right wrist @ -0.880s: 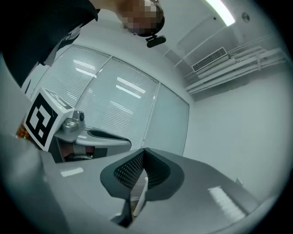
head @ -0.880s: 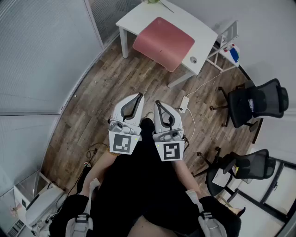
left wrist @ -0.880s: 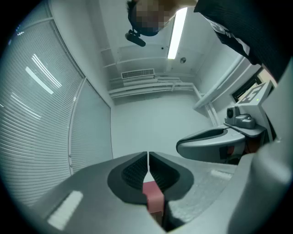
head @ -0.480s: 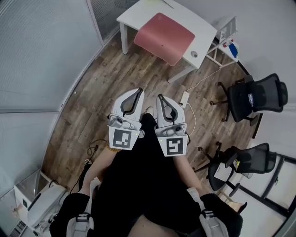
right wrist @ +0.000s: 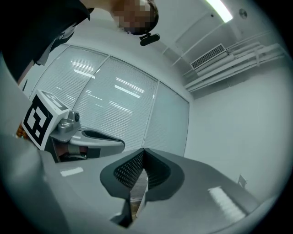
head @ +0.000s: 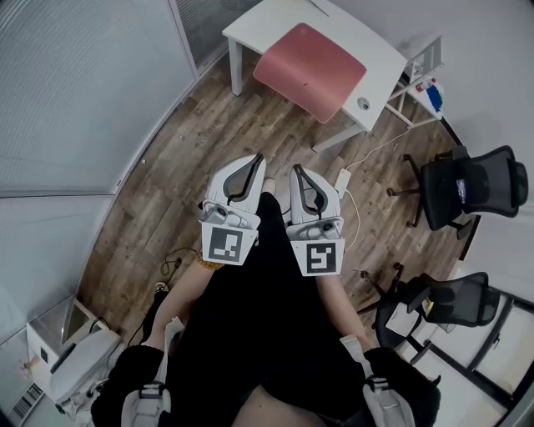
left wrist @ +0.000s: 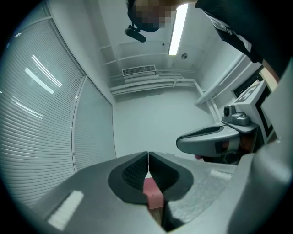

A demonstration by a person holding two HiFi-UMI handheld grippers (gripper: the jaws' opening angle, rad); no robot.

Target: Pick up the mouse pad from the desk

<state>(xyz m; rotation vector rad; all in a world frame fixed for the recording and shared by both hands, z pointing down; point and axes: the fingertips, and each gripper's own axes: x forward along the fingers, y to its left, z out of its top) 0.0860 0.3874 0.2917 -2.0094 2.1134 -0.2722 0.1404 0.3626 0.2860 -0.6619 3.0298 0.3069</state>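
Holding my left gripper (head: 258, 160) and right gripper (head: 297, 171) close at my waist, jaws together and empty, since the pink mouse pad (head: 310, 70) lies well ahead at the table's (head: 252, 25) near edge.

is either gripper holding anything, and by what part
Nothing is held: left gripper and right gripper are shut, empty; the mouse pad lies on the desk.

Left gripper (head: 257, 158) and right gripper (head: 296, 169) sit slightly farther forward. Bench (head: 259, 25), mouse pad (head: 313, 68) and chairs (head: 471, 188) drift right in head view.
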